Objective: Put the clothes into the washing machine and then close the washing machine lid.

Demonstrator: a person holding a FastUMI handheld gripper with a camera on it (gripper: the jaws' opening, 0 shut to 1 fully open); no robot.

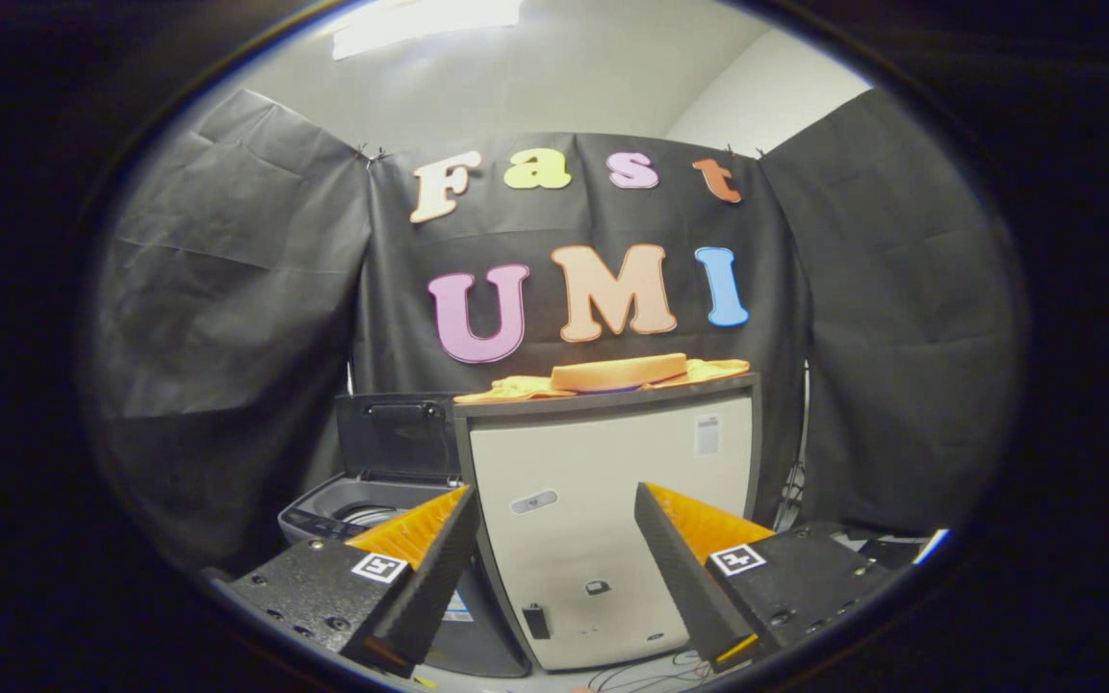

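Note:
Orange clothes (pixel 612 375) lie folded and spread on top of a tall cream cabinet (pixel 612 500), well beyond my fingers. To the cabinet's left stands a small top-loading washing machine (pixel 352 515) with its dark lid (pixel 396 438) raised upright and the drum opening showing. My gripper (pixel 554 510) is open, nothing between its fingers, and it faces the front of the cabinet from some distance. The left finger partly hides the washing machine's front.
Black cloth walls close the booth behind and to both sides. Cables (pixel 651 674) lie on the floor at the foot of the cabinet. Dark gear (pixel 863 544) sits low to the cabinet's right.

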